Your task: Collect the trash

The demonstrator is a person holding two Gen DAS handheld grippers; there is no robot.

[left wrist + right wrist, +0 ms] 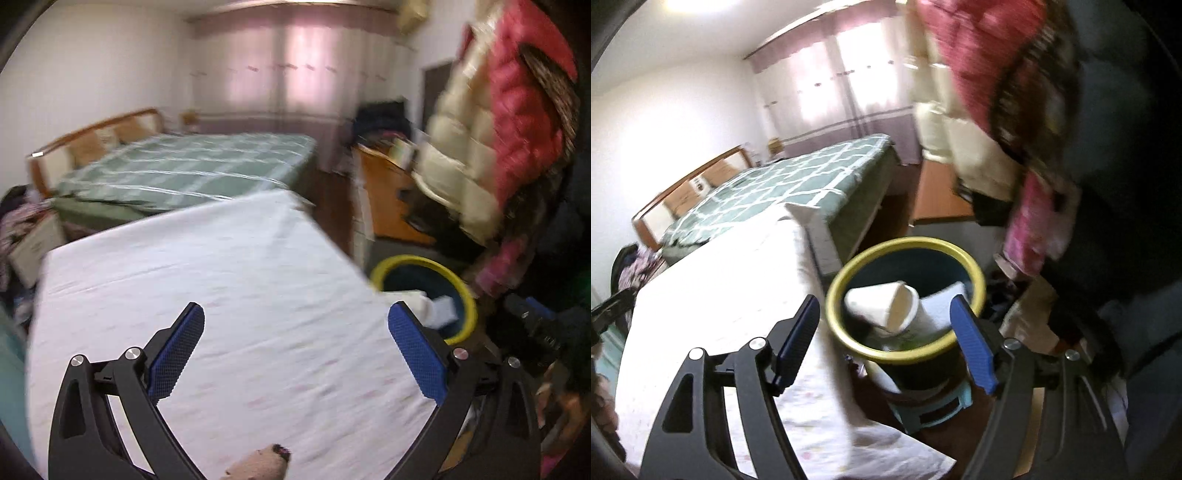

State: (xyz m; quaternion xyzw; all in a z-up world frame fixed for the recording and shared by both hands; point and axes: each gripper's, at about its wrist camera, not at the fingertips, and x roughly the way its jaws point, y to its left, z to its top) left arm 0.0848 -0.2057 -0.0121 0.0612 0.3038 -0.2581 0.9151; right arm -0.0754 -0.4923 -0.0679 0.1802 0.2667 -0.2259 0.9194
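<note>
The left hand-held gripper [295, 325] is wide open, with nothing between its bumpy blue pads. It hangs over a desk [221, 277] covered with a smooth white cloth that has faint pink marks. A small fuzzy tan thing [260, 463] peeks in at the bottom edge of the left view; what it is cannot be told.

The right hand-held gripper [886, 314] is open too, and holds nothing. It points down over a round bin [905, 350] with a yellow rim and dark walls. The bin stands just beside the right edge of the desk, on a small light-blue plastic stool [931, 410].

Inside the bin lies the trash: a white paper cup [882, 306] on its side, its open mouth turned to the right, and flat white paper [938, 310] next to it.

Behind the desk is a bed [184, 166] with a green checked cover and a wooden headboard. Puffy pink and cream coats [498, 129] hang on the right, blurred. Pale purple curtains [295, 66] cover the window.
</note>
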